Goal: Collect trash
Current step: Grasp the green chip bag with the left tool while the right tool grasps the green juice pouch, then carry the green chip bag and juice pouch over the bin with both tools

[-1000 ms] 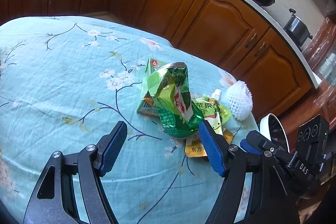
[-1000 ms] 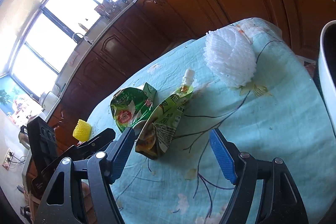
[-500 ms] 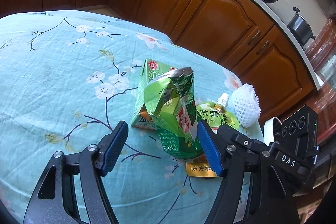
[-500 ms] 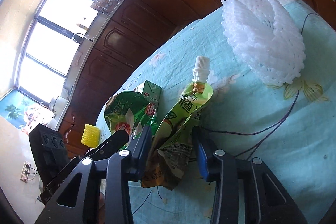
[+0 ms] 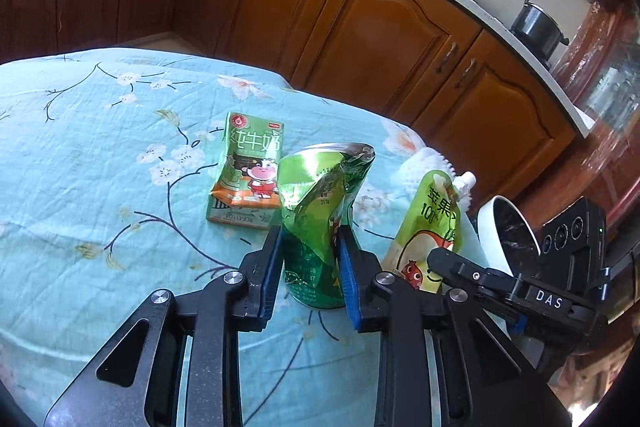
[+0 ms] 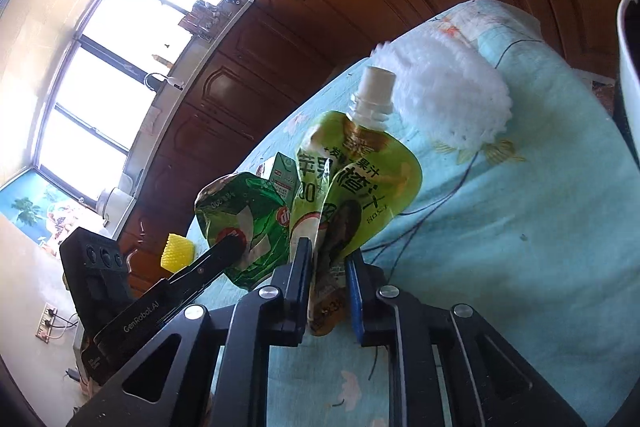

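A crushed green can (image 5: 320, 195) stands upright on the tablecloth. My left gripper (image 5: 310, 239) is closing, and its blue pads press on both sides of the can's lower half. To the right, a green juice pouch (image 6: 360, 187) with a white spout stands upright with my right gripper (image 6: 330, 255) shut on its bottom end. In the left wrist view the pouch (image 5: 434, 219) shows beside the can, and in the right wrist view the can (image 6: 244, 223) sits left of the pouch.
A green milk carton (image 5: 250, 171) lies flat behind the can. A white foam fruit net (image 6: 444, 95) rests behind the pouch. A white bin rim (image 5: 490, 227) stands off the table's right edge. A yellow foam piece (image 6: 176, 251) lies far left. Wooden cabinets surround the table.
Both grippers went from wide open to closed, the left onto the can, the right onto the pouch. The pouch now stands upright instead of lying flat.
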{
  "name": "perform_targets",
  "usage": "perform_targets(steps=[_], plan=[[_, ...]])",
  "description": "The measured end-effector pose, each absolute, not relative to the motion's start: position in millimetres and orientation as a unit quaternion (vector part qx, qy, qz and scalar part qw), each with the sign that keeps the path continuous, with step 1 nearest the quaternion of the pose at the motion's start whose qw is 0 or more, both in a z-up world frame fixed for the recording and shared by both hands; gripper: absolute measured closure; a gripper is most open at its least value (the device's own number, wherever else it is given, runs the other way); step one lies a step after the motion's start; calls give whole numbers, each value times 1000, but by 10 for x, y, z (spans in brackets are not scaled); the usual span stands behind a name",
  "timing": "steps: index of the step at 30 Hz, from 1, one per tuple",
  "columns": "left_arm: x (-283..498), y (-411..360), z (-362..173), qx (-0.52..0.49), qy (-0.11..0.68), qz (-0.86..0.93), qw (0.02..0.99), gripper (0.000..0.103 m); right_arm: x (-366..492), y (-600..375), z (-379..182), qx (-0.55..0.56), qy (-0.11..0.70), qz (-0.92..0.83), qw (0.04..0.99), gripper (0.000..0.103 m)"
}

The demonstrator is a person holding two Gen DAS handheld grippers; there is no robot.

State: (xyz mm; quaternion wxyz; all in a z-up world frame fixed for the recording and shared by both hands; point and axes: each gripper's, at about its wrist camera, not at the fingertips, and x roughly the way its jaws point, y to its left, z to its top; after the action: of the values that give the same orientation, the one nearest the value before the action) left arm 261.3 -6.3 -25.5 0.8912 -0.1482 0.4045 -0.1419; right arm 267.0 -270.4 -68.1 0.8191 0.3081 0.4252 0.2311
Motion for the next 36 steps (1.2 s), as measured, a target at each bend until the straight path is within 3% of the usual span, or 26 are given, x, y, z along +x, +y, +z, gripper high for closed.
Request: perform_targets(steps=[18,36], plan=[[1924,-1056,-59,-45,383,-209,899,78,1977,-3397,-466,284,385,171,861,90],[1798,-1912,150,8,369,-272,889,78,1489,-4194,-348,308,335,102,885,90]])
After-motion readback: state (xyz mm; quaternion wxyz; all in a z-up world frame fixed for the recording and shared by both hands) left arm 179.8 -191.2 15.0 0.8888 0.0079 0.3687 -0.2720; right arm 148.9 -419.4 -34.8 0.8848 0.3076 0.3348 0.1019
